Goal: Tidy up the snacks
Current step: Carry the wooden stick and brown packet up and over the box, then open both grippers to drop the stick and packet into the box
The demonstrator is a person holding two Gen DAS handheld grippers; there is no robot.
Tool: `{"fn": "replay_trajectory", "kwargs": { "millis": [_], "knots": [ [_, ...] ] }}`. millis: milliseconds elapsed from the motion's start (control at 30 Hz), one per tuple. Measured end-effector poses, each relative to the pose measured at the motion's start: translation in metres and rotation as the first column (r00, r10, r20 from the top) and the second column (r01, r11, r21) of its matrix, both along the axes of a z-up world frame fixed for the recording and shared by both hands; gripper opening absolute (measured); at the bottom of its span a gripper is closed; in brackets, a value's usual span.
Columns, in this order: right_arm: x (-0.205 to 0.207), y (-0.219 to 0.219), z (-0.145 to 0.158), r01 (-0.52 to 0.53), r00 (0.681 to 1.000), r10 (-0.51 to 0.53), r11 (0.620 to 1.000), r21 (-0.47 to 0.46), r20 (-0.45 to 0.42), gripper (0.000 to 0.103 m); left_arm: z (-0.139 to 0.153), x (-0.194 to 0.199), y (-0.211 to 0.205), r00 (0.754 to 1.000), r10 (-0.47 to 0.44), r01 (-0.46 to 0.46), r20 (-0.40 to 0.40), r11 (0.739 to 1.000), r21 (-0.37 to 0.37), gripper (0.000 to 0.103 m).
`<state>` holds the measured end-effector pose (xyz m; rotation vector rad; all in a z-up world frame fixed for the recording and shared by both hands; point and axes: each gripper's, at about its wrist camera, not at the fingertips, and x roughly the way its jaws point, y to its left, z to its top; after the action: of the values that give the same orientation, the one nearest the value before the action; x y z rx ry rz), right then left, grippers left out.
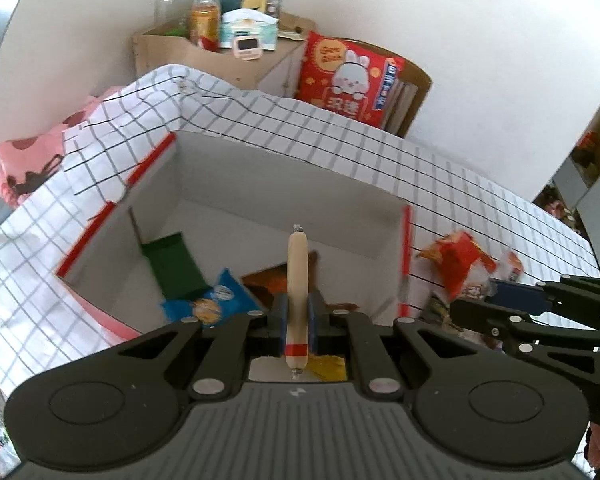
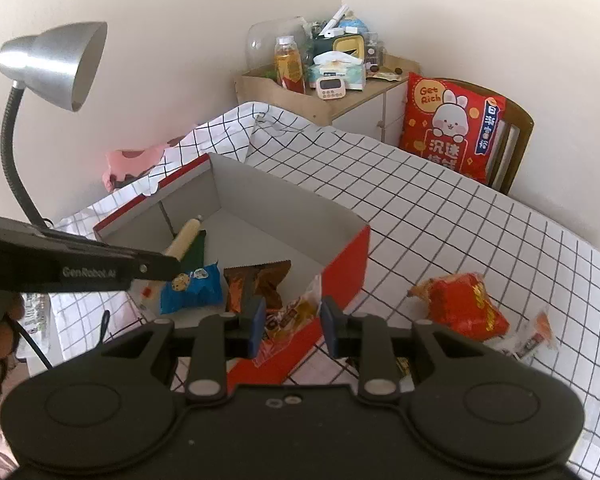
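Observation:
My left gripper [image 1: 298, 308] is shut on a tan sausage stick [image 1: 297, 264] with a red band, held over the open white box with red edges [image 1: 284, 184]. Inside the box lie a green packet [image 1: 174, 266], a blue cookie packet [image 1: 212, 300] and a brown packet [image 2: 260, 280]. My right gripper [image 2: 293, 316] is shut on a clear packet with yellow-brown contents [image 2: 290, 312], just above the box's near red wall [image 2: 348, 264]. In the right wrist view the left gripper [image 2: 160, 264] comes in from the left with the sausage [image 2: 186, 236].
A red snack bag [image 2: 460, 304] and a small clear packet [image 2: 532, 332] lie on the checked cloth right of the box. A silver desk lamp [image 2: 56, 60] stands at the left. Behind are a cluttered wooden cabinet [image 2: 324, 92] and a red cushion [image 2: 452, 128].

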<state>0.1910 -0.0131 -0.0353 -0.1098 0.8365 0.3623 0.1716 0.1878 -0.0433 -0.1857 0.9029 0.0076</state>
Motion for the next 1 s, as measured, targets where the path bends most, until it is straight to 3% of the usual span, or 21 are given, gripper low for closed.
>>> {"fn": "replay_trajectory", "kwargs": {
  "millis": [500,1000],
  "knots": [
    [0.053,0.048,-0.038,-0.022,0.999,0.019,0.996,-0.084,-0.044,0.028,-0.022,0.040,0.055,0.999,0.045,-0.044,-0.012,0.997,0.071,0.009],
    [0.086,0.074,-0.077,-0.063,0.991,0.041,0.983,-0.175,-0.126,0.028,-0.063,0.082,0.076,0.990,0.054,-0.040,-0.128,0.993,0.112,0.010]
  ]
}}
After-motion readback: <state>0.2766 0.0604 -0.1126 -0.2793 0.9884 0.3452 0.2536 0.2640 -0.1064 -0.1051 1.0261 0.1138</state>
